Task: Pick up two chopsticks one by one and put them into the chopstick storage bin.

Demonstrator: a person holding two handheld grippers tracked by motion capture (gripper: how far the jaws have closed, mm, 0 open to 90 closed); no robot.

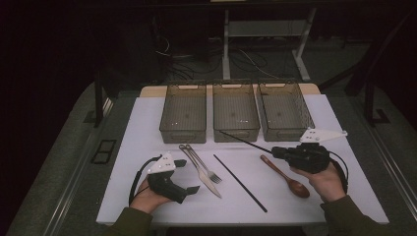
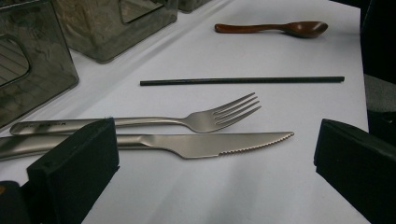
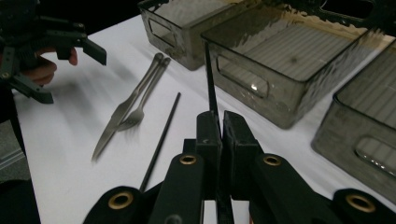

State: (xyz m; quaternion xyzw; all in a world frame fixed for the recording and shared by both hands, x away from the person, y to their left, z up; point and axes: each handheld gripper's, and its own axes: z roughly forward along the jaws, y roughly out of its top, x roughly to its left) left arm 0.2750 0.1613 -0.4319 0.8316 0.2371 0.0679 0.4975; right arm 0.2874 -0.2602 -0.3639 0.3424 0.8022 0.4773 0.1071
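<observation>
— What's the biggest thing in front of you, and how much room is there?

— The white table top [image 1: 147, 128]. I take it as my landmark. Its far edge carries three smoky, see-through plastic bins in a row: left bin [image 1: 183, 113], middle bin [image 1: 235, 111], right bin [image 1: 285, 109], each a ribbed rectangle with a handle cut-out in the near wall. Between the bins and the table's near edge the sheet is flat and open; only cutlery lies there, with bare strips along the left and right edges.

— And your hands?

— My left gripper [image 1: 187, 176] sits near the table's near-left corner, its blocky black pads spread wide with nothing between them. My right gripper [image 1: 274, 151] is toward the table's right side, pads pressed tight on a thin black chopstick [image 1: 244, 140], which sticks out slanting toward the middle bin, clear of the table.

— What lies loose?

— At the table's middle, a second black chopstick [image 1: 240, 183], straight and matte, lies diagonally. Left of it a steel knife [image 2: 205, 144] with a serrated edge lies against a steel fork [image 2: 201, 120], both shiny. Right of it rests a dark wooden spoon [image 1: 285, 176], smooth with a rounded bowl.

— Any writing?

— A faint stamp on the fork's handle, too small to read.
</observation>
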